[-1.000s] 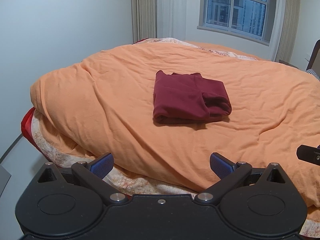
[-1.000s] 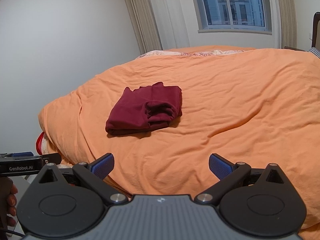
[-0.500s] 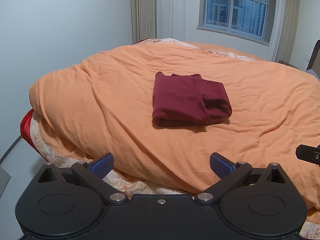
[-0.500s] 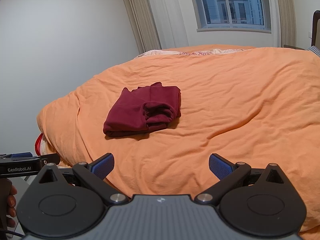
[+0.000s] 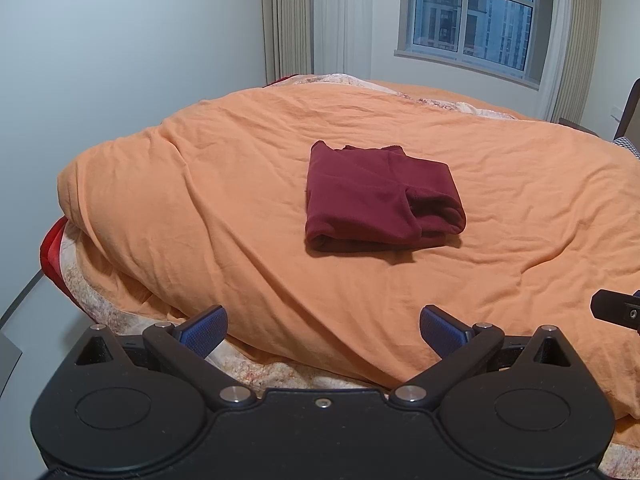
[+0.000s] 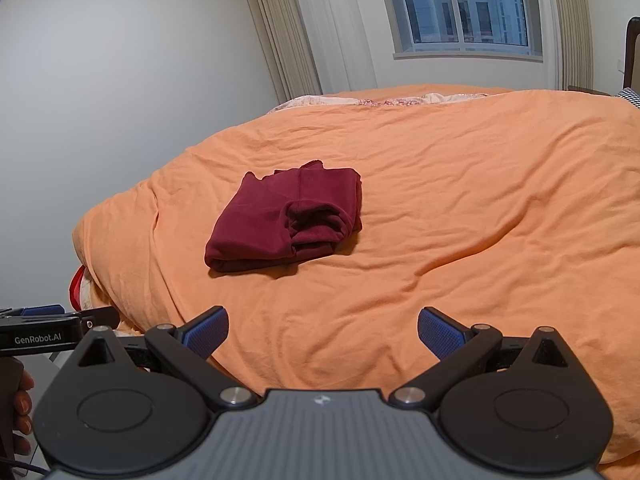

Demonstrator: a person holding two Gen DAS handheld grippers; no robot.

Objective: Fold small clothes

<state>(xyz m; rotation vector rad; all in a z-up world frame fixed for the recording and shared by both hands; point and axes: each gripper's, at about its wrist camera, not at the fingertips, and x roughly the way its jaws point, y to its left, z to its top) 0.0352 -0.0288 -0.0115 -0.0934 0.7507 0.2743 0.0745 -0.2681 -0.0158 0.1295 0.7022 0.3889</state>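
Observation:
A dark red garment [image 5: 376,200] lies folded into a compact rectangle on the orange duvet [image 5: 200,208], with a rolled sleeve at its right end. In the right wrist view the same dark red garment [image 6: 288,220] sits left of centre. My left gripper [image 5: 322,330] is open and empty, held back at the bed's near edge, well short of the garment. My right gripper [image 6: 322,330] is also open and empty, over the near part of the duvet [image 6: 480,220]. Nothing touches the garment.
The bed fills most of both views, with a red and patterned sheet edge [image 5: 56,256] at its left corner. A wall [image 5: 120,60] stands to the left, curtains and a window [image 5: 472,20] behind. A hand [image 6: 22,404] holds the left gripper's body [image 6: 44,330].
Both grippers have drawn slightly back and shifted; the garment sits a touch farther off in the views. The garment itself has not moved and both grippers stay open.

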